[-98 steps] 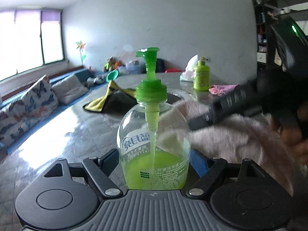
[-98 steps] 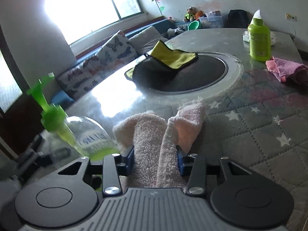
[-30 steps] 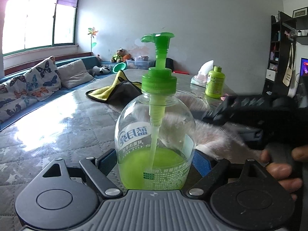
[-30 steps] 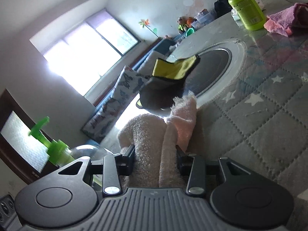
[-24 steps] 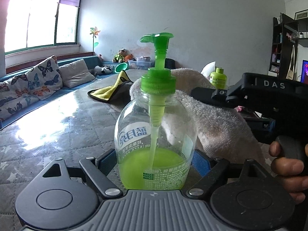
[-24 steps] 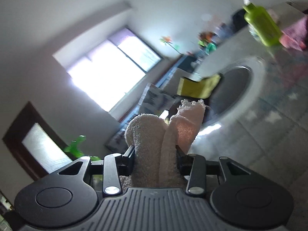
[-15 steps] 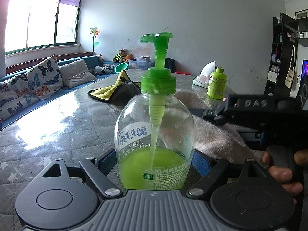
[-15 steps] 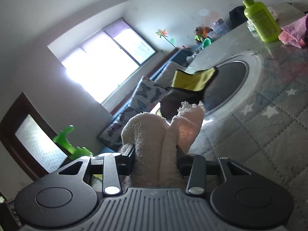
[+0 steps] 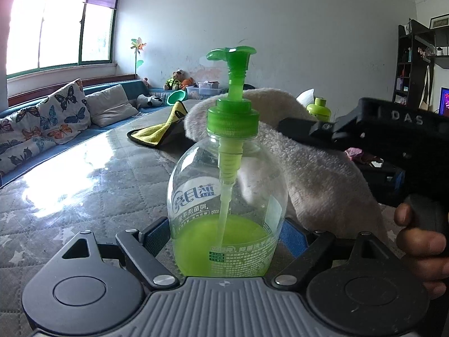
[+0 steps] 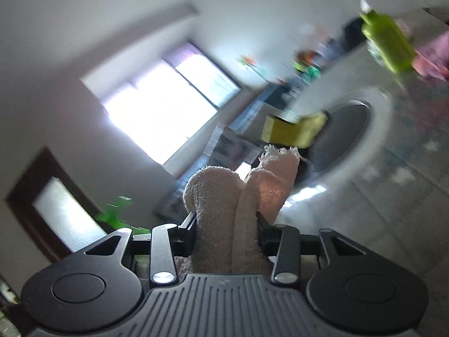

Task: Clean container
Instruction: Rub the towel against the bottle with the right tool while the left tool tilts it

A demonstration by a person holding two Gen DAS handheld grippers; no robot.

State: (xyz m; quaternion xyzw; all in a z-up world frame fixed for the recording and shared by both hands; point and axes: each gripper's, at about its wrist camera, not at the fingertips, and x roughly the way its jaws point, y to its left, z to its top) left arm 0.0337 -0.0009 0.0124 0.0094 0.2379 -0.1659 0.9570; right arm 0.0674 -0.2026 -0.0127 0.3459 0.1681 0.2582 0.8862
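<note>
Between left claw [image 9: 226,237] pads, soap bottle [image 9: 227,196].

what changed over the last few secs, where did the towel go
The right gripper lifted the towel from the bottle's lower side to its shoulder by the pump. The left gripper held the bottle throughout; both grips unchanged.

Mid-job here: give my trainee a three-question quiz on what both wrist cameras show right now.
1. True or false: the left gripper holds the pump bottle upright.
2. What is clamped in the right gripper: A yellow cloth, B beige towel, C green bottle?
3. Fill in: the liquid in the pump bottle is ____ in colour.

Key: 1 true. 2 B, the beige towel. 3 green.
</note>
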